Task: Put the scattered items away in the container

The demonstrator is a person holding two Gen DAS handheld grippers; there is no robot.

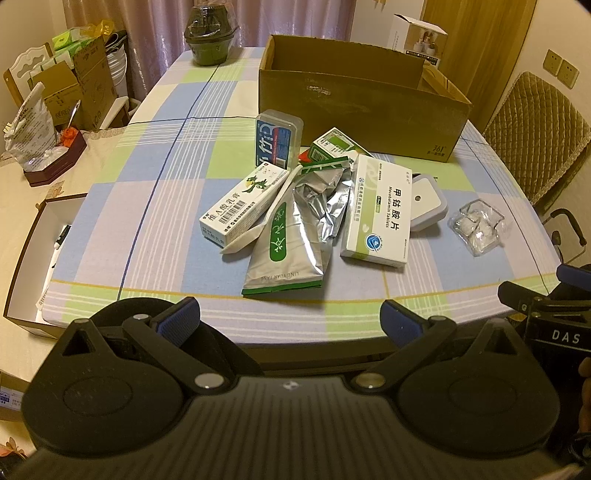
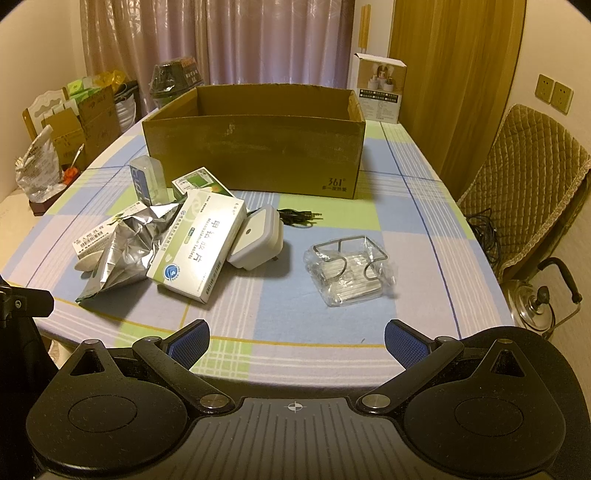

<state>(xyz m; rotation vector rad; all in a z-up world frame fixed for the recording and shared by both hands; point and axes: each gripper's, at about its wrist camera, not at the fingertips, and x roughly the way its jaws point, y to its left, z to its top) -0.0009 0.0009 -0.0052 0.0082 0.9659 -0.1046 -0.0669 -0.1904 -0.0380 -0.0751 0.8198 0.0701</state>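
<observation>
An open cardboard box (image 1: pixel 362 118) (image 2: pixel 255 155) stands at the far side of the checked tablecloth. In front of it lies a heap: a white and green tablet box (image 1: pixel 380 210) (image 2: pixel 199 243), a crumpled foil pouch (image 1: pixel 295 229) (image 2: pixel 125 251), a long ointment box (image 1: pixel 243 203), a clear floss case (image 1: pixel 277 138) (image 2: pixel 147 179), a small green box (image 1: pixel 334 146) (image 2: pixel 201 184) and a white plug adapter (image 1: pixel 428 203) (image 2: pixel 258 236). A plastic-wrapped wire holder (image 1: pixel 476 225) (image 2: pixel 351 273) lies apart to the right. My left gripper (image 1: pixel 290 317) and right gripper (image 2: pixel 297 341) hover open over the near table edge, nothing between their fingers.
A black audio cable (image 2: pixel 299 216) lies by the box front. A dark pot (image 1: pixel 210 33) and a white carton (image 2: pixel 378 86) stand at the far end. An open white box (image 1: pixel 29 258) sits at the left, a quilted chair (image 2: pixel 524 192) and a kettle (image 2: pixel 535 306) at the right.
</observation>
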